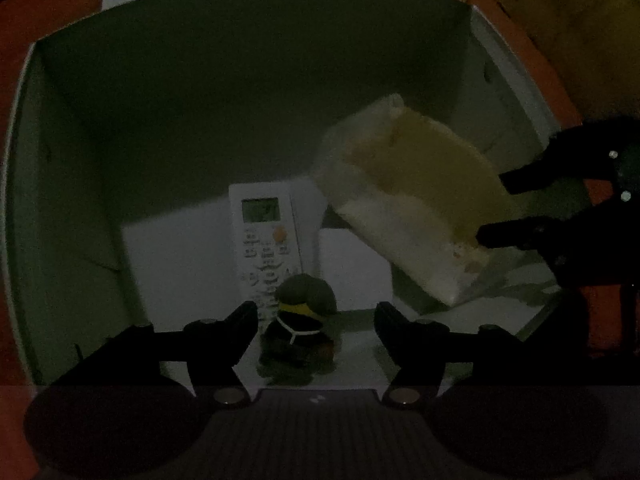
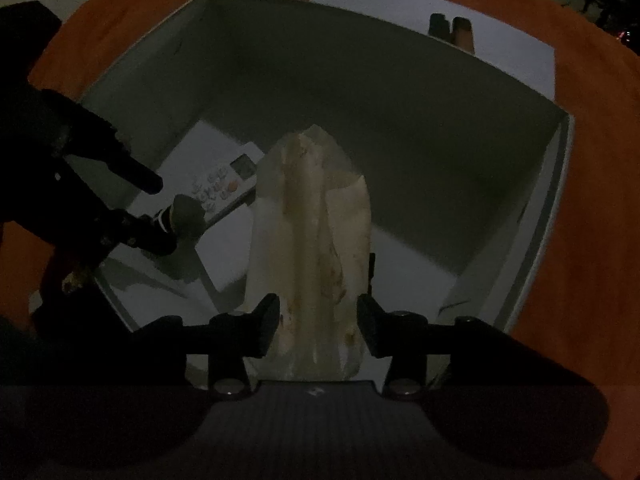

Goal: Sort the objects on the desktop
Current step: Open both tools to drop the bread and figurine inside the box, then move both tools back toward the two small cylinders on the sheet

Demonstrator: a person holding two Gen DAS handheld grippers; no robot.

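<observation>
Both tongs hang over the white box [image 2: 532, 216], pointed down bc stuff gets dropped in there. Left gripper [image 1: 316, 330] is spread apart, the dark toy figure [image 1: 300, 320] sitting loose between its jaws, prob just let go. Right gripper [image 2: 318, 326] has gaps each side of the clear snack bag [image 2: 316, 240], so not clenched imo. Count inside: 1 figure, 1 bag, 1 white remote [image 1: 266, 236], lying flat on the bottom.
</observation>
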